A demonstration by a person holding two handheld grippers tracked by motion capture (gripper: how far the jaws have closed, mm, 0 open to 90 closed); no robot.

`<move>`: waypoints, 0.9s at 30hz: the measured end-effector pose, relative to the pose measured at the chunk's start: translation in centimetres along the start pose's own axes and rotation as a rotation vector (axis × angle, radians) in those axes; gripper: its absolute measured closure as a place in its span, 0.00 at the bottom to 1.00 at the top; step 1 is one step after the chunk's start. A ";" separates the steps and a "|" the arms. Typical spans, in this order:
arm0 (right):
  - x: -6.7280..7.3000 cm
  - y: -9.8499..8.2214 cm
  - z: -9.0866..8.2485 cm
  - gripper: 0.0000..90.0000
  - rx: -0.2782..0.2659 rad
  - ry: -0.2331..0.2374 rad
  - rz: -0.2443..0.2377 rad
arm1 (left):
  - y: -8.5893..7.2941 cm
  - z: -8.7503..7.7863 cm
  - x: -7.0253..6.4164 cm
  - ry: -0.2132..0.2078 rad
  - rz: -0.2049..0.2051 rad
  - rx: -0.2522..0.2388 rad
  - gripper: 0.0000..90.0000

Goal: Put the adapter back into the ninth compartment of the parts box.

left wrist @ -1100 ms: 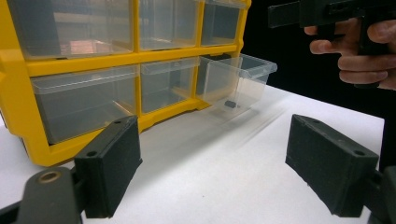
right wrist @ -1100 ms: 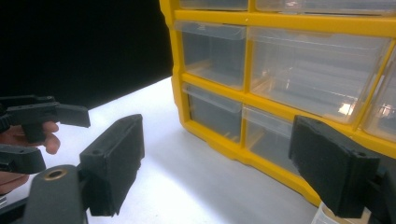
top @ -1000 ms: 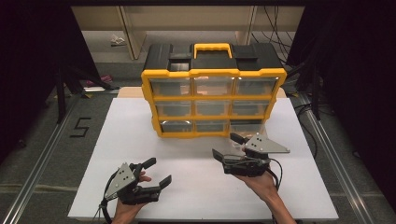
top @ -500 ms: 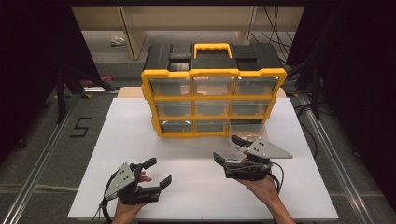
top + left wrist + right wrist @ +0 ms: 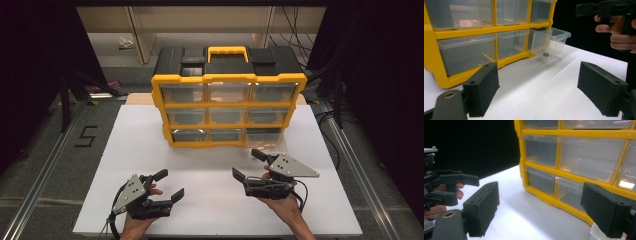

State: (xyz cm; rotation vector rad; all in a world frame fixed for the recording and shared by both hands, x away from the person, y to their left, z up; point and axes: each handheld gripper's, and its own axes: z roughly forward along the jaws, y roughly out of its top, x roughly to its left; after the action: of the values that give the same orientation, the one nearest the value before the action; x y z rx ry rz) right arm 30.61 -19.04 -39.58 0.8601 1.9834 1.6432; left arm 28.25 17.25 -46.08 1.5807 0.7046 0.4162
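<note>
Yellow drawer cabinet [image 5: 227, 110] stands upright on the white worktop [image 5: 150, 145], ahead of both tools. Its bottom right drawer [image 5: 266, 140] is pulled out toward the person, clear plastic, with a small dark item [image 5: 546, 54] lying on its floor. The remaining drawers sit flush in the frame.

Right tool [image 5: 248, 165] hovers just short of the open drawer, directly in front of it, jaws spread wide and holding nothing. The drawer's long axis runs from the cabinet straight toward this tool, so its front lip faces the jaws. In the right gripper view a corner of clear plastic shows just below the right jaw.

Left tool [image 5: 169, 186] is well apart from the drawer, which lies ahead and far to its right. Its jaws are likewise wide apart and empty. The right tool is clearly the nearer.

Judgement: any move on the drawer, whether pushing it shut or reaching for the dark item, falls to the right tool.

Compared with a second ago, the right tool has shifted slightly; the left tool and the cabinet appear unchanged.
</note>
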 end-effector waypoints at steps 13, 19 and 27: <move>-0.3 -1.1 -1.1 0.18 -0.013 -0.016 0.016 | 0.0 0.1 0.0 -0.005 0.001 0.005 0.18; -0.4 -1.5 -1.4 0.18 -0.015 -0.024 0.014 | 0.0 0.1 0.0 -0.008 0.002 0.007 0.18; -0.5 -2.0 -1.9 0.18 -0.018 -0.036 0.015 | 0.0 0.1 0.0 -0.012 0.001 0.011 0.18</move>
State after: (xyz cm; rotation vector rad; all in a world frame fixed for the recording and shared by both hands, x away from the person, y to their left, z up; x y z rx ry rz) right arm 29.38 -20.95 -41.14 0.8940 1.9391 1.6397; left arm 28.28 17.15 -46.12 1.5928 0.6986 0.4037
